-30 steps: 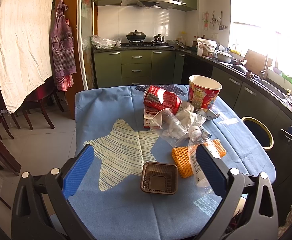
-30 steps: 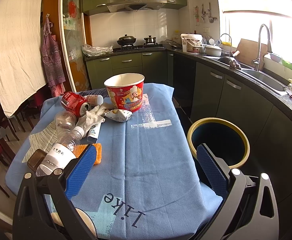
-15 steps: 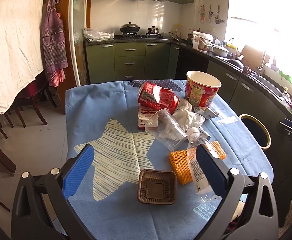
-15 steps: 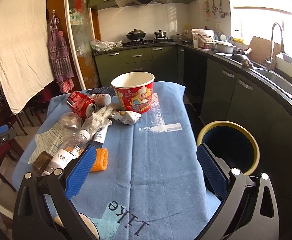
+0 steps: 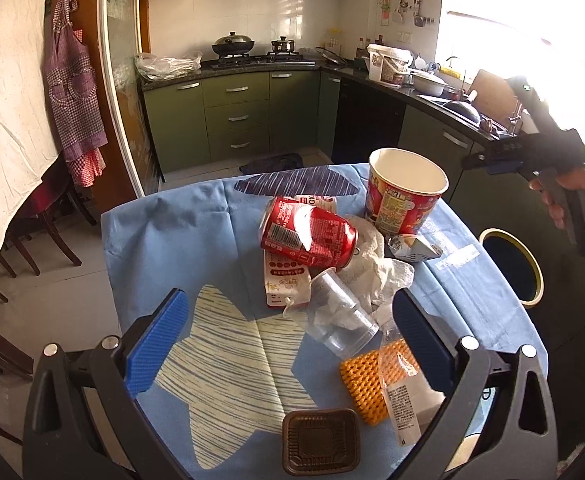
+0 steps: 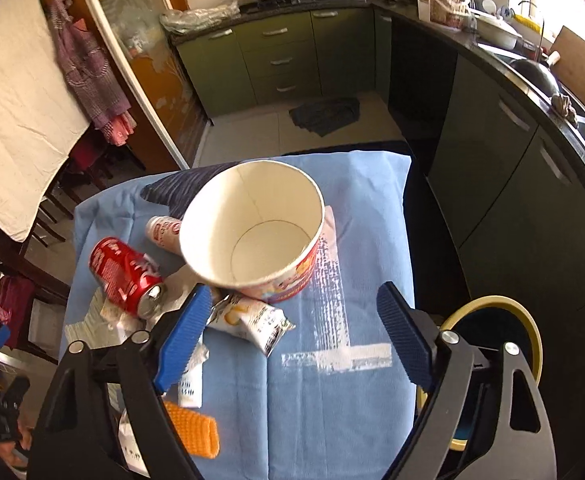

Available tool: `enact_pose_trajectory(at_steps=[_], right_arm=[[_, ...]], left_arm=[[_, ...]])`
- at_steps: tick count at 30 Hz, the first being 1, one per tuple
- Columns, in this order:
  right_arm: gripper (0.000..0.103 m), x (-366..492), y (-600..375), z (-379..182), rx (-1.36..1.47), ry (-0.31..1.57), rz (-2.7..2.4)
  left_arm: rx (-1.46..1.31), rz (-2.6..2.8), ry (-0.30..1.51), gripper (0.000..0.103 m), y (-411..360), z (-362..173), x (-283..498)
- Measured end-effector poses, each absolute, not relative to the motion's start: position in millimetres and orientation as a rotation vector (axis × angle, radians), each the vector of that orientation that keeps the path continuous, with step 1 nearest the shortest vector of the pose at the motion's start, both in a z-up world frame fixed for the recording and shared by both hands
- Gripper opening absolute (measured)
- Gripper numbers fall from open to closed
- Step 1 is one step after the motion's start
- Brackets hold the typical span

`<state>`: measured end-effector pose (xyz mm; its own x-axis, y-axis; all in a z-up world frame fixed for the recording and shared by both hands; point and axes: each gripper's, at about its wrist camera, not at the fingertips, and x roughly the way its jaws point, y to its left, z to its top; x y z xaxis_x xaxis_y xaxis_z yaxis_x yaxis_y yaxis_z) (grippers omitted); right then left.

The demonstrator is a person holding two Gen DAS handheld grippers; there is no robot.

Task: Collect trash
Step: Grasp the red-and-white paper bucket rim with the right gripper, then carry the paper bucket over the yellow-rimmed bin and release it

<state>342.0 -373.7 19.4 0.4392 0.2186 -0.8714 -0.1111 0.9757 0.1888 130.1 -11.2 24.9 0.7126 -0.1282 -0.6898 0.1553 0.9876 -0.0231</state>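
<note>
From the left wrist camera, my left gripper (image 5: 288,338) hangs over the near side of the table (image 5: 164,224), jaws spread wide and holding nothing. Framed between them is the clear plastic cup (image 5: 338,316) lying on its side, with the red can (image 5: 306,234) beyond it resting on a crumpled tissue (image 5: 376,268). Closer to me sit the brown tray (image 5: 320,446), the orange mesh (image 5: 362,386) and a plastic bottle (image 5: 402,384) lying across that mesh. I judge the cup is my nearest pick. The bin (image 5: 510,266) stands off the table's right edge, so carries are short.

From the right wrist camera, my right gripper (image 6: 294,338) is also spread open and empty, held above the paper bucket (image 6: 252,236). A snack wrapper (image 6: 252,320) lies just below the bucket, by my left pad. The bin (image 6: 492,344) shows behind the right finger.
</note>
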Motion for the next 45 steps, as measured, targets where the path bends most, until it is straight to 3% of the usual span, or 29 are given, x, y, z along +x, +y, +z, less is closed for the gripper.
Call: enact_pose_trajectory(at_steps=[7, 13, 15, 16, 17, 27, 36, 45], right_arm=[[0.067, 418, -369, -22, 0.102, 1.259, 0.136], [0.046, 437, -363, -49, 0.06, 1.324, 0.103], [0.031, 438, -363, -55, 0.048, 1.338, 0.101], [0.016, 439, -363, -57, 0.046, 1.341, 0.104], [0.008, 439, -362, -59, 0.043, 1.339, 0.108], [0.005, 431, -374, -44, 0.117, 1.313, 0.168], [0.005, 368, -473, 11, 0.21, 1.218, 0.115], [0.005, 304, -608, -35, 0.327, 1.273, -0.116]], left_arm=[[0.031, -0.159, 0.782, 0.097, -8, 18, 172], [0.033, -0.133, 0.785, 0.097, -3, 8, 193], [0.037, -0.132, 0.788, 0.097, -3, 5, 197], [0.036, -0.136, 0.792, 0.097, -3, 4, 198], [0.035, -0.14, 0.796, 0.097, -3, 3, 200], [0.056, -0.209, 0.83, 0.097, -19, 6, 211], [0.06, -0.235, 0.869, 0.097, -28, 8, 222], [0.04, -0.291, 0.914, 0.097, -41, 1, 211]])
